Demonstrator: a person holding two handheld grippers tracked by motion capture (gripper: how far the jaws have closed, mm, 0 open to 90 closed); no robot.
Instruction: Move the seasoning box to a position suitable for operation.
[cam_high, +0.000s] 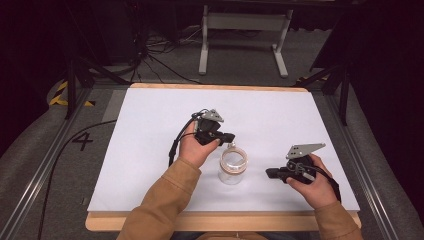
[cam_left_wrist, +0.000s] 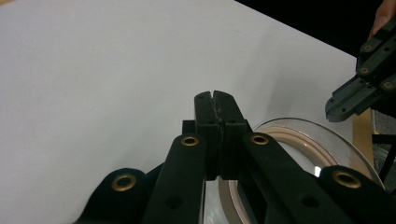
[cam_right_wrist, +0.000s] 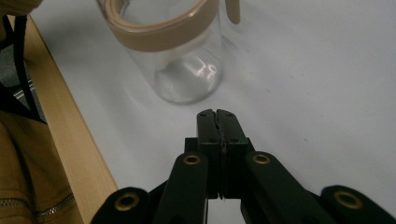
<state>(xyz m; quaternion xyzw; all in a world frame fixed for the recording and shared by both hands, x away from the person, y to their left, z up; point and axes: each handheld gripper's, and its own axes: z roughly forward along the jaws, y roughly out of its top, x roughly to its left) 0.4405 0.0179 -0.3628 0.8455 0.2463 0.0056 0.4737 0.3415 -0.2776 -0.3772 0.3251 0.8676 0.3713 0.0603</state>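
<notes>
On the white rectangular tabletop (cam_high: 150, 130) with its pale wooden edge, the left gripper (cam_high: 230, 137), a black two-jaw tool held in a hand with a tan sleeve, sits left of centre; its jaws are pressed fully together with nothing between them, tips poised just above the far rim of the jar. The clear glass jar (cam_high: 233, 166) with a beige band around its open mouth stands upright near the table's near edge, between both tools. To its right, the right gripper (cam_high: 270, 173) points leftward at the jar, near but seemingly not touching, its jaws likewise closed and empty.
</notes>
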